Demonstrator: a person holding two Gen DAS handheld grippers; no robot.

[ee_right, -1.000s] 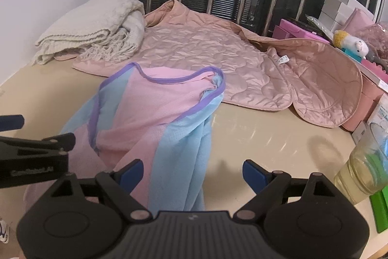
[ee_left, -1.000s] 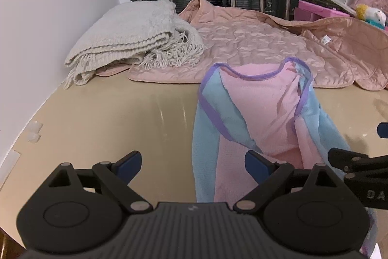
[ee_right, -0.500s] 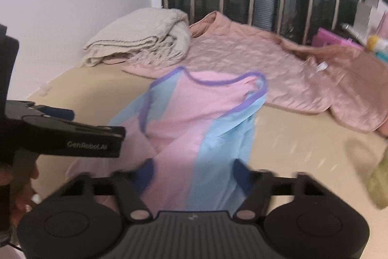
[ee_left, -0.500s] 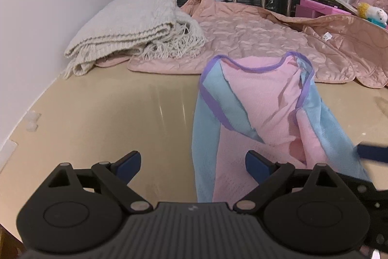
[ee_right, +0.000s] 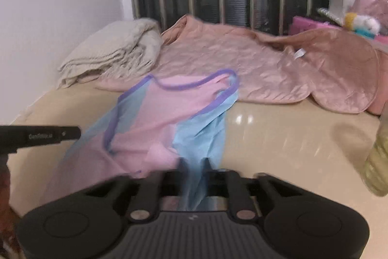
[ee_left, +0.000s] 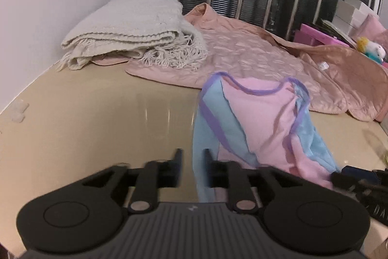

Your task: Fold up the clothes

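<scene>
A pink and light-blue garment (ee_left: 262, 113) with purple trim lies crumpled on the glossy beige tabletop (ee_left: 97, 125). My left gripper (ee_left: 192, 162) is at its near left edge. The jaws are closing, and the blue edge strip runs between them against the right finger. In the right wrist view the same garment (ee_right: 157, 118) spreads ahead, and my right gripper (ee_right: 194, 166) is shut on a bunch of its blue fabric at the near right edge. One left finger (ee_right: 48, 135) shows at the far left of that view.
A folded cream knitted blanket (ee_left: 131, 28) and a pink quilted cover (ee_left: 254, 52) lie at the back, before a barred railing. Pink boxes and a plush toy (ee_left: 371, 50) sit at the back right. A yellowish container (ee_right: 378, 162) stands at the right edge.
Both grippers went from wide open to narrow around the garment's near edges, the right one first, then the left. The right gripper moved slightly forward and down.
</scene>
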